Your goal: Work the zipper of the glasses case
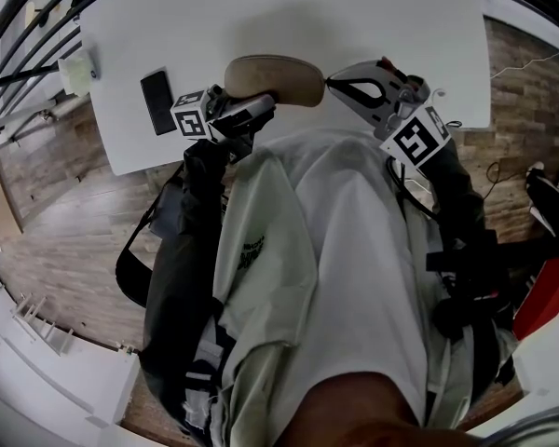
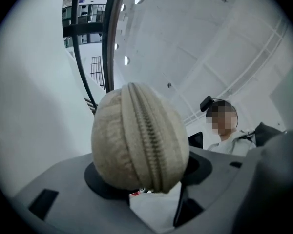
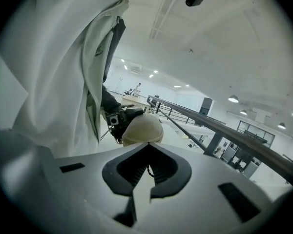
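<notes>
A beige fabric glasses case (image 1: 270,79) is held in the air over the table's near edge, between both grippers. My left gripper (image 1: 252,110) is shut on its left end, jaws wide around the rounded body. In the left gripper view the case (image 2: 132,140) fills the middle, and its closed zipper (image 2: 149,135) runs up the face turned to the camera. My right gripper (image 1: 331,83) meets the case's right end with its jaws shut. In the right gripper view a thin dark zipper pull (image 3: 149,169) sits pinched between the closed jaws of the right gripper (image 3: 148,145), just in front of the case (image 3: 142,129).
A white table (image 1: 354,17) lies beyond the grippers, with a black flat object (image 1: 156,101) and a small white object (image 1: 76,73) near its left edge. Dark railings run at the upper left. Wood floor surrounds the table. A red item (image 1: 540,296) stands at the right.
</notes>
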Action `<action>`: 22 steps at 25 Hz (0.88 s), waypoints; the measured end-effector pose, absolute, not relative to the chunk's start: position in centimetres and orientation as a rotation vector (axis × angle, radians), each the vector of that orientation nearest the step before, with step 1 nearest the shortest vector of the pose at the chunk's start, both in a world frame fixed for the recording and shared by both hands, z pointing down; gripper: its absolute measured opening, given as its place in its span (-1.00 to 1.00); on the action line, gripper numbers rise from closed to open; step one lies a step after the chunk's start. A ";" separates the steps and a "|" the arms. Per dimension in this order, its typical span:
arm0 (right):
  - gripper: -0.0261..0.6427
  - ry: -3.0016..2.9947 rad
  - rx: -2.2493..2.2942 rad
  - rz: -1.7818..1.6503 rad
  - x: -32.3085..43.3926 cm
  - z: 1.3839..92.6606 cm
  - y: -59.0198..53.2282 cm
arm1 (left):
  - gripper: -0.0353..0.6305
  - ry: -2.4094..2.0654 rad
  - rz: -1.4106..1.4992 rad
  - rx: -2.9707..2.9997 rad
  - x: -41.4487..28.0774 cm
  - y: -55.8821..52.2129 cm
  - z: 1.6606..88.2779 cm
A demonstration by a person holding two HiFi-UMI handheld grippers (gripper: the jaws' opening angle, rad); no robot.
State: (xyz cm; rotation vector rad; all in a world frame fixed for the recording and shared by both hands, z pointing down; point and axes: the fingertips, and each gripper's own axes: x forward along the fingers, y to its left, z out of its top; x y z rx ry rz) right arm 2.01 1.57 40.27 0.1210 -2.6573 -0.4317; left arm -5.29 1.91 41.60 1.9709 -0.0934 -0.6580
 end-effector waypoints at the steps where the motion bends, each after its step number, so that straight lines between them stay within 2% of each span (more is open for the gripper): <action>1: -0.94 -2.664 0.117 -0.426 1.9 40.2 1.6 | -0.06 -0.092 -0.650 1.973 -5.3 2.0 41.6; 13: -0.94 -2.832 -0.119 -0.259 0.4 39.2 0.6 | -0.07 0.040 -0.422 2.035 -4.6 3.3 41.1; 17: -0.94 -2.848 -0.224 -0.235 -2.1 38.5 0.6 | -0.06 0.252 -0.186 2.101 -1.3 5.6 41.3; 22: -0.94 -2.854 -0.250 -0.280 -4.5 37.5 -2.1 | -0.06 0.293 -0.208 2.141 1.4 4.7 40.7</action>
